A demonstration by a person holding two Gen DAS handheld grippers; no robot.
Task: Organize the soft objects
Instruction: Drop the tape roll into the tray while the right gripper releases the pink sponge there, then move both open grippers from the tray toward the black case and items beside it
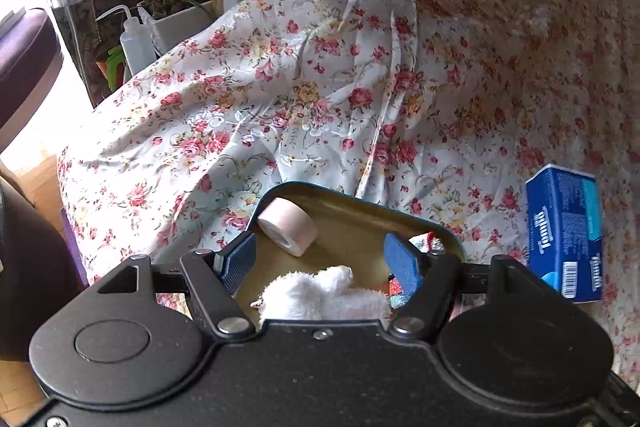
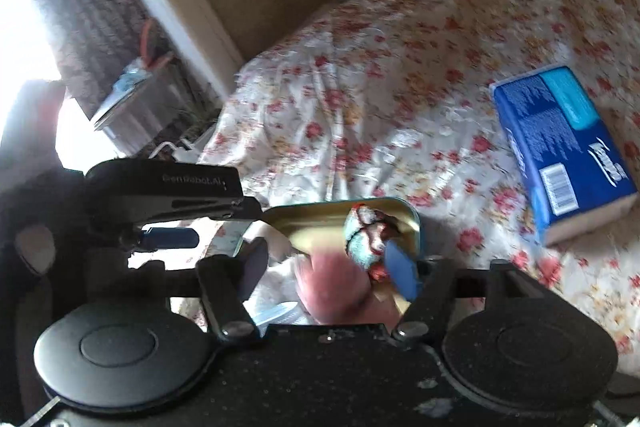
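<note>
Black gripper [image 1: 324, 255] (blue jaws, silver screws)

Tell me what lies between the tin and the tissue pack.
Only bare floral sheet lies between the tin and the tissue pack; both wrist views show it.

We hold the right gripper [image 2: 324, 263] with its fingers spread over the open tin [image 2: 304, 217]; a patterned soft toy [image 2: 366, 233] sits inside; the blue tissue pack [image 2: 560, 147] lies well apart on the floral bedspread [image 2: 380, 99]; the view is blurred.
</note>
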